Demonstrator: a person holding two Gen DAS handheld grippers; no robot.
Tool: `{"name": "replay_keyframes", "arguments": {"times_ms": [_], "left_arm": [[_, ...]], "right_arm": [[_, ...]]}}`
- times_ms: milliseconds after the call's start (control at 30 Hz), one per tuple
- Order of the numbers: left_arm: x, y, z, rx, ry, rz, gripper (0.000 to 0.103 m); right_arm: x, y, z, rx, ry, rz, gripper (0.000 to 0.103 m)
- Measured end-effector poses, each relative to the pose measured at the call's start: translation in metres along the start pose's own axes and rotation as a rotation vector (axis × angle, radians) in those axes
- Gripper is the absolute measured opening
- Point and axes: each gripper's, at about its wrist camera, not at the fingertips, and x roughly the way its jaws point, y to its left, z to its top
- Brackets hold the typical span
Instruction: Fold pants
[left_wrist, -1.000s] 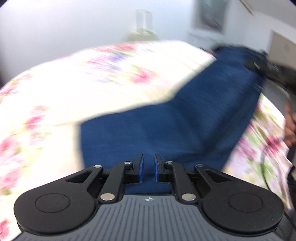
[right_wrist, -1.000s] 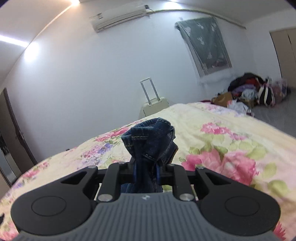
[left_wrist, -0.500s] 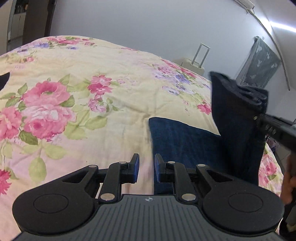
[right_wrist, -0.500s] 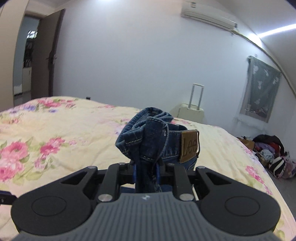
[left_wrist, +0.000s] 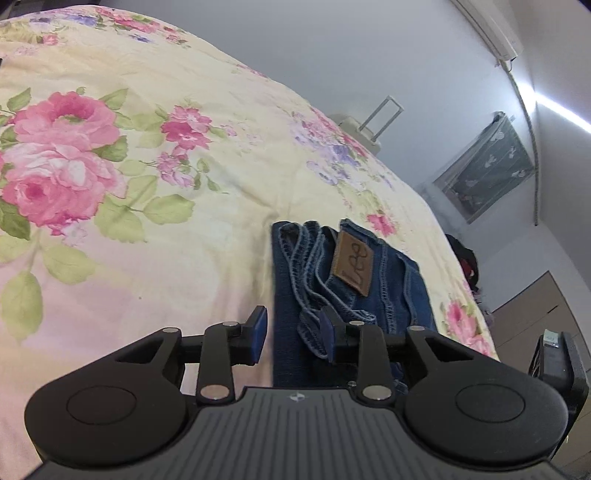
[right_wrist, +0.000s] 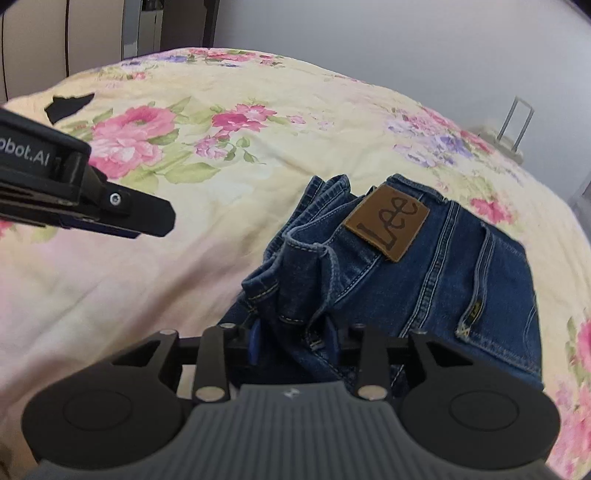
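Blue jeans (left_wrist: 369, 295) lie folded on the flowered bedspread (left_wrist: 147, 184), the brown leather label (right_wrist: 388, 221) facing up. My left gripper (left_wrist: 293, 328) hangs low over the fold's left edge. Its jaws are opening, and a denim edge lies loose between the pads without being pinched. My right gripper (right_wrist: 291, 338) sits at the bunched waistband (right_wrist: 303, 258). Its jaws are opening too, with fabric slack between the fingers. In the right wrist view the left gripper (right_wrist: 140, 214) shows at the left, above the bedspread (right_wrist: 184, 92).
A pale suitcase (left_wrist: 373, 125) with its handle raised stands beyond the bed by the wall. A grey cloth (left_wrist: 487, 170) hangs on the wall, with a pile of clothes (left_wrist: 465, 258) on the floor below. A dark item (right_wrist: 68, 105) lies at the bed's far left.
The waist end of the jeans, held up in the right gripper, has come down onto the lower layer. Both grippers sank toward the bed and their jaws spread apart.
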Motion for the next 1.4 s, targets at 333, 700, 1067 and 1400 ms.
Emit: {"name": "replay_keyframes", "arguments": {"times_ms": [333,700,1067,1400], "left_arm": [[0.029,-0.047,0.0,0.137,-0.022,-0.024,0.059],[0.055,-0.065,-0.016,0.249,-0.029,0.092,0.012],[0.077,-0.046,-0.04,0.24,0.084,0.274,0.012],[0.052,-0.051,-0.028,0.243,0.083,0.241,0.028]], "right_arm": [[-0.074,-0.065,-0.027,0.279,-0.14,0.023,0.049],[-0.108,-0.139,-0.116,0.381,-0.06,-0.182,0.049],[-0.072,-0.156,-0.131,0.402,-0.003,-0.131,0.0],[-0.079,-0.161,-0.148,0.483,0.109,-0.072,0.0]]}}
